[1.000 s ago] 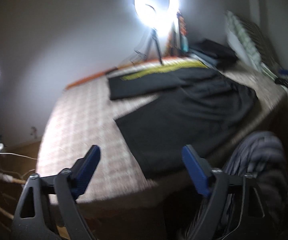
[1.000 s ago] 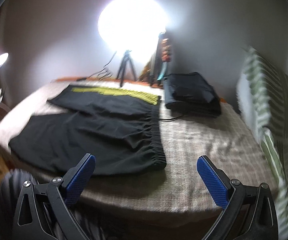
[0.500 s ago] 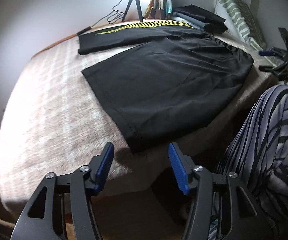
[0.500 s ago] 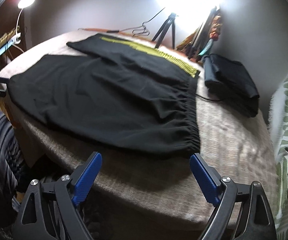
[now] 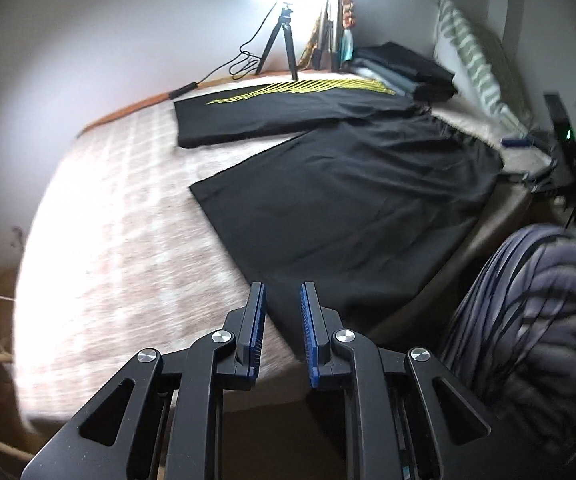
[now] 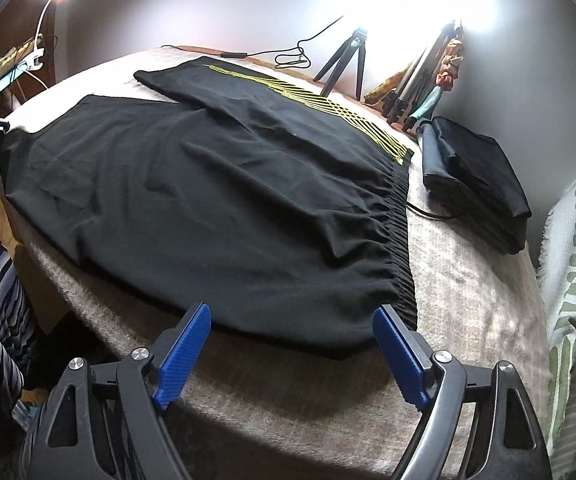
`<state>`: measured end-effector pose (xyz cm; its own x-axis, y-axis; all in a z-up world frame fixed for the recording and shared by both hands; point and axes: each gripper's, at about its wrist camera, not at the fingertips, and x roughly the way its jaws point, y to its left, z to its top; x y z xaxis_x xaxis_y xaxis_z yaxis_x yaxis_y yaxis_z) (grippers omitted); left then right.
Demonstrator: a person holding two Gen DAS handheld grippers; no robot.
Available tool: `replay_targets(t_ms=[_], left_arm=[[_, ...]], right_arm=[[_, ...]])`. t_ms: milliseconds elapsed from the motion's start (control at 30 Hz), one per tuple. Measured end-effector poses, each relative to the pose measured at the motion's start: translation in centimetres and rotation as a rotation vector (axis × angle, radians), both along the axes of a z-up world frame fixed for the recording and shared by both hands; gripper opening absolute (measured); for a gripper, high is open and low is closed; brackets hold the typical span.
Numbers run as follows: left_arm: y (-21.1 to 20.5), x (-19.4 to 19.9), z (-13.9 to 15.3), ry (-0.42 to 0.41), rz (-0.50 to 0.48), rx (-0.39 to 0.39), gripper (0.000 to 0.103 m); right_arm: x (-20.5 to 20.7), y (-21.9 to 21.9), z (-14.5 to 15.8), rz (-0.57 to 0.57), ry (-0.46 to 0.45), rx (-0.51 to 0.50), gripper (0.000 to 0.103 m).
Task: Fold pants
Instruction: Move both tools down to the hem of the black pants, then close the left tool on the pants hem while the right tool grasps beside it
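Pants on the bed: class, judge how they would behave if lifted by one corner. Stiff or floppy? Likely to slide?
The pants look floppy: the thin black cloth lies flat with soft wrinkles, so a lifted corner would probably drape and sag. The gathered waistband seems thicker and may hold a grip better. On the textured bed cover they would likely drag rather than slide freely.

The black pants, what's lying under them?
The pants lie flat on a beige checked blanket. A dark cable emerges from beneath the waistband; whatever else they cover is hidden.
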<state>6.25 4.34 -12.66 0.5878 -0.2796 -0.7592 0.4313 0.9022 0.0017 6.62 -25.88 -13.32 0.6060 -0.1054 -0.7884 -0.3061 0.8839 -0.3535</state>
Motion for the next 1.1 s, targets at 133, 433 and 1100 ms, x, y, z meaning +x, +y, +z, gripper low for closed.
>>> replay_targets(t_ms=[133,433,1100], left_arm=[[-0.3,-1.1,-0.3,0.006,-0.044,0.012,0.024],[-5.2,-2.1,-3.1,-0.004,-0.281,0.192,0.050],[-4.1,0.8,-2.7,-0.006,-0.336,0.119,0.002]], right_arm=[[-0.6,-0.1,0.2,0.027,-0.002,0.006,0.085],[-1.2,-0.3,-0.5,0.102,0.027,-0.040,0.085],[2.3,-0.6,-2.7,0.186,0.063,-0.175,0.035]])
